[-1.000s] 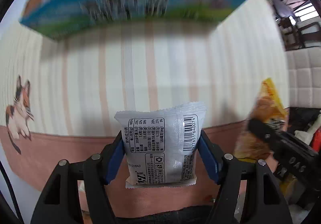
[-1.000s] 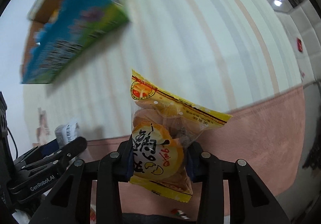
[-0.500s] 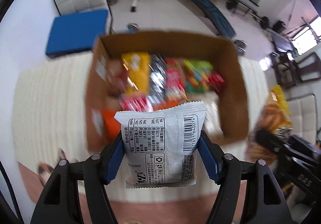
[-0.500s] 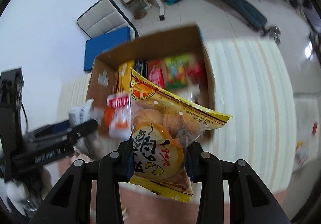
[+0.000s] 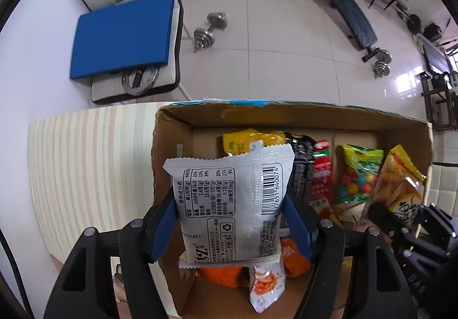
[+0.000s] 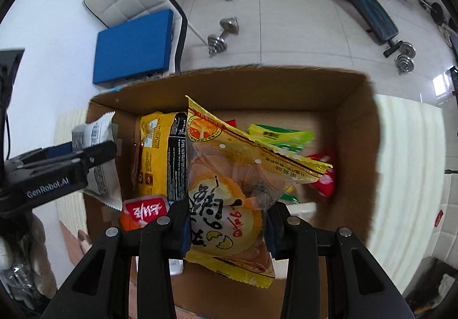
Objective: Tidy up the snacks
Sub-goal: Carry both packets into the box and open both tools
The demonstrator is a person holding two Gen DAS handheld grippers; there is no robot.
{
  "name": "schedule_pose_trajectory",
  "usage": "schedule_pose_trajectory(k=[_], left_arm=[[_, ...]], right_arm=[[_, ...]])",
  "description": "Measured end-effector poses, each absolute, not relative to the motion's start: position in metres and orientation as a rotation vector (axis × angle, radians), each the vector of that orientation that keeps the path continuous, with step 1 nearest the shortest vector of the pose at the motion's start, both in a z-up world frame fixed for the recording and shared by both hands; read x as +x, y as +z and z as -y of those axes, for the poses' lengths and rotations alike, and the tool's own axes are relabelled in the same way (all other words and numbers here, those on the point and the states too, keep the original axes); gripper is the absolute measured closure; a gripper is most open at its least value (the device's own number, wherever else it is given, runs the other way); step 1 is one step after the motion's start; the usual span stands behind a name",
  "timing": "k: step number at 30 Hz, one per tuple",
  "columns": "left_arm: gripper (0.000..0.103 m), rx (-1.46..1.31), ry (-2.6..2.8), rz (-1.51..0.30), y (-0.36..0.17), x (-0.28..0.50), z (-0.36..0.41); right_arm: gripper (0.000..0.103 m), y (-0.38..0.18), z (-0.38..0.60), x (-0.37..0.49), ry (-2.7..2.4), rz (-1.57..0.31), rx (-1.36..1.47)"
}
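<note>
Both hand-held grippers have swung from the striped worktop to above the open cardboard box (image 5: 300,114): left hand-held gripper (image 5: 229,224) clamps a silver foil packet (image 5: 229,204), right hand-held gripper (image 6: 227,229) a yellow cake bag (image 6: 229,184), ready for dropping in.

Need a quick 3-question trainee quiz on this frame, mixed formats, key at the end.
1. True or false: the left gripper holds a silver packet by its sides.
2. Multiple choice: what is clamped between the right gripper's fingers? A) a green candy bag B) a yellow pastry packet C) an orange pouch
3. Fill in: both grippers hang above an open ______ that already has snacks in it.

Key:
1. True; its printed back with the barcode faces the camera.
2. B, the yellow pastry packet.
3. cardboard box; a green candy bag lies inside.
</note>
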State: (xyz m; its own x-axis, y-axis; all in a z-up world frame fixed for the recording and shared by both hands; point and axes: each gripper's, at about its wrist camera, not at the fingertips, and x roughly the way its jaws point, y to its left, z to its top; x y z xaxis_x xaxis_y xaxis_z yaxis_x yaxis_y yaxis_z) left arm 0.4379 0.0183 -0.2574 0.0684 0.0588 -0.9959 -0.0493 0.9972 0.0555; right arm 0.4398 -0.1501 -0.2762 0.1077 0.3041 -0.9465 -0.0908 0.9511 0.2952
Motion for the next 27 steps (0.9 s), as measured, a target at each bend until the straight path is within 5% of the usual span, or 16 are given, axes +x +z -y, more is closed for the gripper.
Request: schedule_pose_trajectory(k=[3, 5, 6, 7, 10, 27], left_arm=[[0.035, -0.009, 0.084, -1.534, -0.267, 0.444, -0.024], [0.034, -0.035, 0.088, -1.577, -0.276, 0.445, -0.029], [0.032, -0.043, 0.086, -1.586, -0.278, 0.445, -0.029], [0.026, -0.047, 0.085, -1.587, -0.279, 0.444, -0.029], [0.010, -0.044, 0.079, -1.557, -0.276, 0.439, -0.027], [0.008, -0.051, 0.039, -1.353, -0.206, 0.372, -0.018]], right_arm=[[0.060, -0.294, 0.140, 0.444, 0.304, -1.478, 0.153], [0.042, -0.304, 0.138, 0.447, 0.288, -1.508, 0.147], [0.019, -0.307, 0.136, 0.449, 0.279, -1.507, 0.133], [0.012, -0.306, 0.137, 0.449, 0.268, -1.498, 0.118], [0.012, -0.305, 0.138, 0.447, 0.251, -1.491, 0.108], [0.008, -0.245, 0.156, 0.391, 0.202, -1.339, 0.075]])
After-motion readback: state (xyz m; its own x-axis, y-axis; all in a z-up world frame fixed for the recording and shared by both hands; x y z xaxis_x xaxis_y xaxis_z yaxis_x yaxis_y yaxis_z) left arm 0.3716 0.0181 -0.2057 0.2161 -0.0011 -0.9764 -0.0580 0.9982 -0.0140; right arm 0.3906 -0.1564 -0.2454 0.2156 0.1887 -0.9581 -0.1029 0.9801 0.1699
